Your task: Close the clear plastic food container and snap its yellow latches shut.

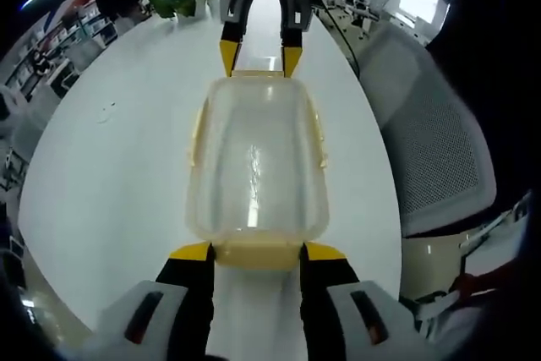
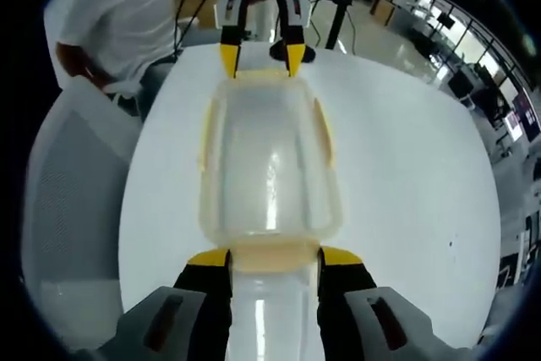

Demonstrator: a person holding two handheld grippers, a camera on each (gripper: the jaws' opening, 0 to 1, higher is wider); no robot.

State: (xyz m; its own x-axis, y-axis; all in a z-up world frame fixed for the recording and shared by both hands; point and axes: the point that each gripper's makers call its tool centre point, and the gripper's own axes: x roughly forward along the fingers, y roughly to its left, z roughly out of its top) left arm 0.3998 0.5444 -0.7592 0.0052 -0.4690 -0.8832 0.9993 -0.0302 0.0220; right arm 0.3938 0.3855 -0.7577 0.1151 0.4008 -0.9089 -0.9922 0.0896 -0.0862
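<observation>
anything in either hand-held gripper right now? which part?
Cannot tell. Each hand-held gripper (left, right) has its open jaws at a yellow end latch of the clear container, opposite ends; a closed grip isn't visible.

Almost nothing here can be read. In the right gripper view a small dark mark, perhaps a logo or a few letters, sits on the chest of a person's white shirt (image 2: 127,6), but it is too small and blurred to make out. The clear plastic food container (image 1: 256,166) carries no legible label, brand or number on the parts that show, and the same holds for the white tabletop (image 1: 127,166).
</observation>
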